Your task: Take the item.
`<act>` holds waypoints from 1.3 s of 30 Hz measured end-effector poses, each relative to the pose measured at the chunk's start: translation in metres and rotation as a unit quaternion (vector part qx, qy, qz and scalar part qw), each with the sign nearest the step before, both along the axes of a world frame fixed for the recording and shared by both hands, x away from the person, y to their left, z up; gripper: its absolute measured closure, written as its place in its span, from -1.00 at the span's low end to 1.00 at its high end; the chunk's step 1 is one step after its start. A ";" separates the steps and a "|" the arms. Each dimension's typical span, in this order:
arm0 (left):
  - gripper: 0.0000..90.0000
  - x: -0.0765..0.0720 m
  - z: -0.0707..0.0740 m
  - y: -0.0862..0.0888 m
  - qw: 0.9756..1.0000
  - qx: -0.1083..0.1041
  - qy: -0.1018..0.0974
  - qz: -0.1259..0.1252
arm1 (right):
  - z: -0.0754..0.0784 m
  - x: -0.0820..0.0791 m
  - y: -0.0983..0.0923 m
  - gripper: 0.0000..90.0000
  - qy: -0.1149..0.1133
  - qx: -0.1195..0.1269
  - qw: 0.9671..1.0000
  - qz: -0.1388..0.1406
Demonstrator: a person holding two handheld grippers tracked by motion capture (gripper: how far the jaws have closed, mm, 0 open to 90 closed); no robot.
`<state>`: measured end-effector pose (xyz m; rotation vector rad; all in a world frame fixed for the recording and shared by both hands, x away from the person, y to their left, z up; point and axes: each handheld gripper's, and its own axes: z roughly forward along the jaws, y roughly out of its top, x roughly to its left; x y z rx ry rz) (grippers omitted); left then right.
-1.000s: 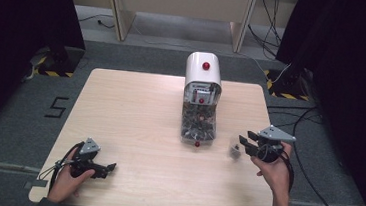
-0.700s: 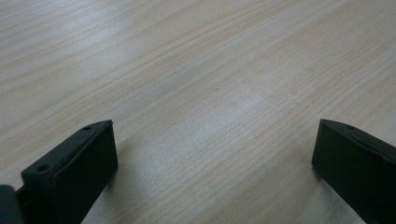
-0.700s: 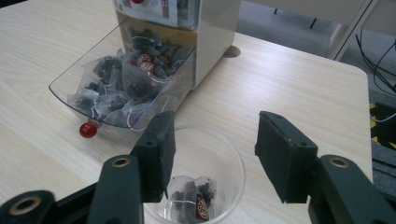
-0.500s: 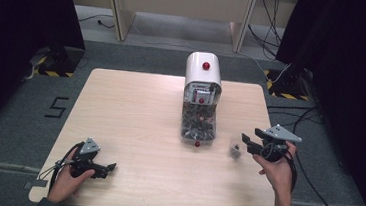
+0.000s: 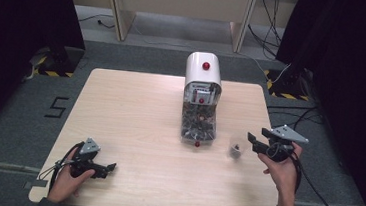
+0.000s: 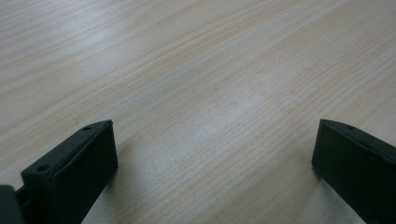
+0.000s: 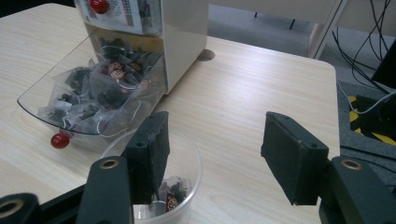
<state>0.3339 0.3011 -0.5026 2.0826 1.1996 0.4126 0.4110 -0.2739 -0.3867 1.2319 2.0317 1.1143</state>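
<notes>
A white dispenser [image 5: 203,73] with a red button stands at the table's far middle. Its clear tray [image 5: 198,127] holds several tea bags [image 7: 100,88]. A small clear cup [image 5: 236,150] with a tea bag in it [image 7: 170,198] stands right of the tray. My right gripper [image 5: 253,142] hovers just right of the cup, open, nothing between its jaws. In the right gripper view [image 7: 217,154] one jaw overlaps the cup's rim [image 7: 189,154]. My left gripper [image 5: 109,167] rests near the front left, open over bare wood [image 6: 212,158].
The wooden table [image 5: 135,114] has bare room left of the dispenser. A small red knob [image 7: 60,140] sticks out under the tray's front. Cables [image 5: 274,10] and black-and-yellow floor markings [image 5: 283,84] lie beyond the table's far right corner.
My right gripper has drawn back a little to the right, away from the cup. The left gripper and the cup have stayed where they were.
</notes>
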 end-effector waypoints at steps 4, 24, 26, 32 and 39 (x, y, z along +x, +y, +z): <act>-1.00 0.000 0.000 0.000 1.000 0.000 0.000 0.000 | -0.002 0.001 -0.003 -0.12 0.005 0.002 1.000 -0.006; -1.00 0.000 0.000 0.000 1.000 0.000 0.000 0.000 | -0.010 0.003 -0.019 -0.28 0.010 -0.016 0.999 -0.041; -1.00 0.000 0.000 0.000 1.000 0.001 0.000 -0.001 | -0.012 0.003 -0.018 -0.28 0.011 -0.016 0.999 -0.041; -1.00 0.000 0.000 0.000 1.000 0.000 0.000 0.000 | -0.017 0.002 -0.020 -0.29 0.018 -0.017 0.999 -0.041; -1.00 0.000 0.000 0.000 1.000 0.000 0.000 0.000 | -0.021 -0.004 -0.027 -0.29 0.022 -0.011 0.999 -0.046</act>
